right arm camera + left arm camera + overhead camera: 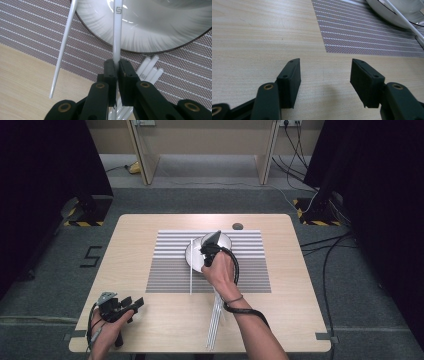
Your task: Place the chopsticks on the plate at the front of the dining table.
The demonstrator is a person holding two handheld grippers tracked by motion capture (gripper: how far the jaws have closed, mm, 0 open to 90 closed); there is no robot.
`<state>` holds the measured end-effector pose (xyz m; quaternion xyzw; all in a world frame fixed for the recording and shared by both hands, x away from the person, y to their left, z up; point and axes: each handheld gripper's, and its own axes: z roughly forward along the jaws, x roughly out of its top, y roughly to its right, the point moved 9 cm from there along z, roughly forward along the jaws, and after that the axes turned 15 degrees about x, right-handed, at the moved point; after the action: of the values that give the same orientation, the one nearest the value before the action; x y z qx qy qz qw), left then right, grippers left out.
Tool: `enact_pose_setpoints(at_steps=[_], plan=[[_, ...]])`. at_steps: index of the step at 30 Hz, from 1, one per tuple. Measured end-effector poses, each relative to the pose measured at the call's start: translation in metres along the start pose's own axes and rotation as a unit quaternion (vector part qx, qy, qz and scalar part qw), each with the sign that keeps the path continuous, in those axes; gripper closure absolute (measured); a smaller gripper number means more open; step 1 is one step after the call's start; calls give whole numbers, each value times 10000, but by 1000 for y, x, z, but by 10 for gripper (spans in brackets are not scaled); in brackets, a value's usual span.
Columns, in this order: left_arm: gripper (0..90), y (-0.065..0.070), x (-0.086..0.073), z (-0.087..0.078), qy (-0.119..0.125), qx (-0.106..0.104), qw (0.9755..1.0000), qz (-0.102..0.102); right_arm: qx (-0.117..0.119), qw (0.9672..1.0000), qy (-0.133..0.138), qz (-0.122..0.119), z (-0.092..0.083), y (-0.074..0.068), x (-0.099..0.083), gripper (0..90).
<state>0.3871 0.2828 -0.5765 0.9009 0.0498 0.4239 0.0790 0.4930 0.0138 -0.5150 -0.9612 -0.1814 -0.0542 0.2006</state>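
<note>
Light wooden table, square, rounded corners. Grey-and-white striped woven placemat, centred, nearer far edge. White round ceramic plate, dark rim, on mat's far half. Bundle of white plastic chopsticks, from mat's near edge toward table's near edge. Single white chopstick, clamped between closed jaws of right gripper, lying over plate rim. Second loose white chopstick, just beside, leaning on plate. Left gripper, near-left corner, jaws apart, empty.

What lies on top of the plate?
Two white chopsticks: one rests across the plate's rim, another is held over it by the right gripper. The hand hides part.
</note>
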Motion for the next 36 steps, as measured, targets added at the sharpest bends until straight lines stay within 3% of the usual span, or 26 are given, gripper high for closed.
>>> enact_pose_setpoints(at_steps=[36], plan=[[412,0,0,0,0,-5,10000,-2,-17,9999,99,8,14,-2,25,858]])
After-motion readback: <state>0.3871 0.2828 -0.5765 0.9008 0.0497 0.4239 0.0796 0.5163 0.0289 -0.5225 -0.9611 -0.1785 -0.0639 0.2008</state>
